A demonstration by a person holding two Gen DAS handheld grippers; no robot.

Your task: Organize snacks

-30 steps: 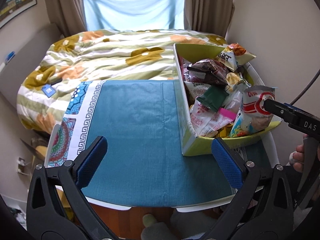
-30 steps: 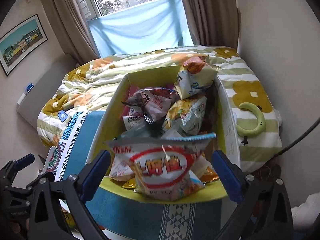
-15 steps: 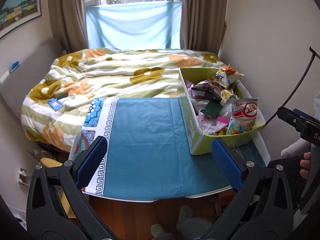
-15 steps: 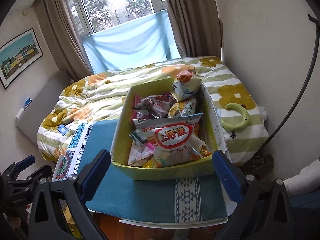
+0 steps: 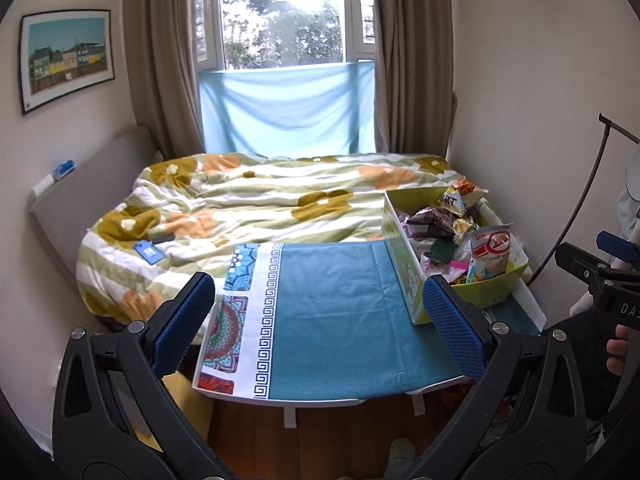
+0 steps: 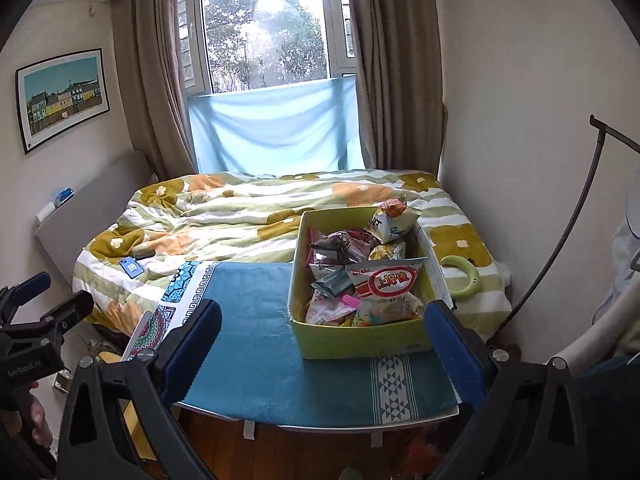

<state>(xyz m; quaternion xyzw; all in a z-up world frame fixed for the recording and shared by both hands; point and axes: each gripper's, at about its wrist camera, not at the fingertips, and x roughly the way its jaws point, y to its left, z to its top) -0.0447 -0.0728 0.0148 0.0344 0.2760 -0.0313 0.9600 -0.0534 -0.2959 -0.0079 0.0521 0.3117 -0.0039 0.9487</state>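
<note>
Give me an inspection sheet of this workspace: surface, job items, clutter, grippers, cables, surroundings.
Surface: table under a teal cloth, mostly bare.
Job's things: yellow-green box at the table's right end, heaped with snack bags; red-and-white bag on top near the front.
Clutter: nothing seen on the table.
Grippers: left gripper and right gripper both open, empty, short of the table.
Cables: dark cable arcing along the right wall.
Surroundings: bed behind, window, curtains, framed picture.

A bed (image 6: 248, 216) with a flowery blanket sits under the window (image 6: 264, 28). A picture (image 6: 62, 98) hangs on the wall. A green ring (image 6: 460, 272) lies on the bed's right edge.
</note>
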